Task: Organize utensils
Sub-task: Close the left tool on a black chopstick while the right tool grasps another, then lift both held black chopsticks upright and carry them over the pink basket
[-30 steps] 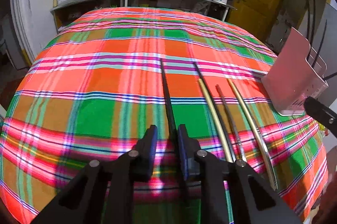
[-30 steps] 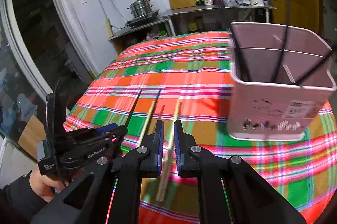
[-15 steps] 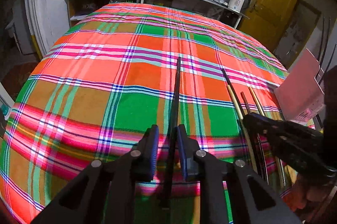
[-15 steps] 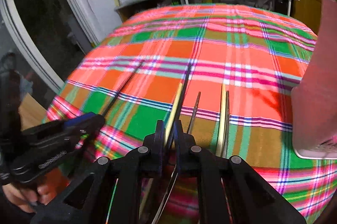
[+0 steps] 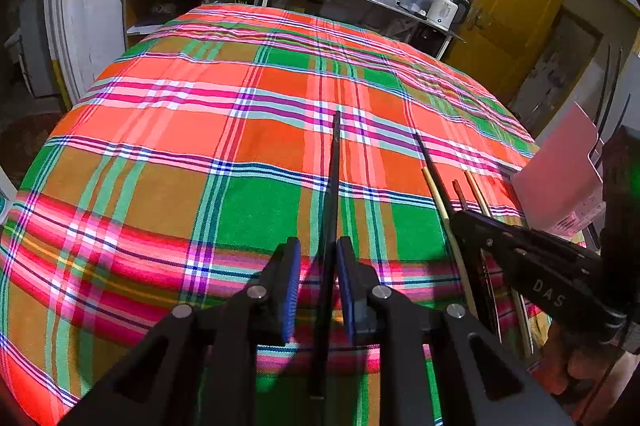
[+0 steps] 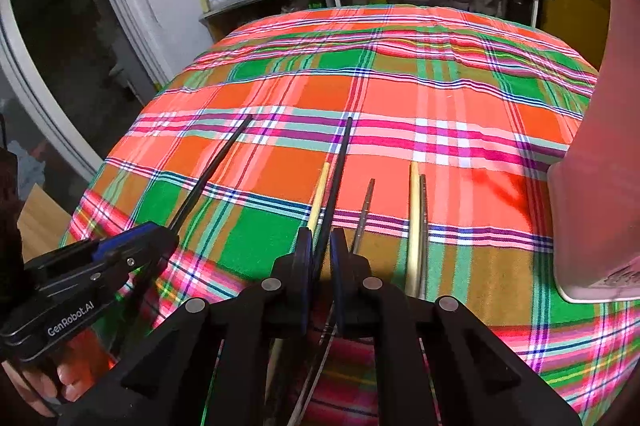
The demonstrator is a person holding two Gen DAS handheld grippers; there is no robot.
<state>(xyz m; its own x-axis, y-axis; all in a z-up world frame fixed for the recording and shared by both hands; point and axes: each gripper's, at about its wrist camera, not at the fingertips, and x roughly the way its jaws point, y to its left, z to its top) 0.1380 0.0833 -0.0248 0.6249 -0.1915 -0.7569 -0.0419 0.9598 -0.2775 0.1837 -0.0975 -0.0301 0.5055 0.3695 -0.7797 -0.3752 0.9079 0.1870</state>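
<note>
2 low wrist views, shared tablecloth (image 5: 160, 154)

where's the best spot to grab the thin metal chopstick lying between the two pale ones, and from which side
Take the metal chopstick along its bare far stretch, coming straight down from above with the claw fingers either side of its width. It lies flat on the plaid cloth, so there is no way under it. Cloth shows on both sides there, while its near end is hidden behind the right claw.

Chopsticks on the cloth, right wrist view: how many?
6: left black chopstick at left gripper, middle black chopstick between right gripper fingers, pale chopstick beside it, thin brown chopstick, pale-dark pair at right. More may hide.
</note>
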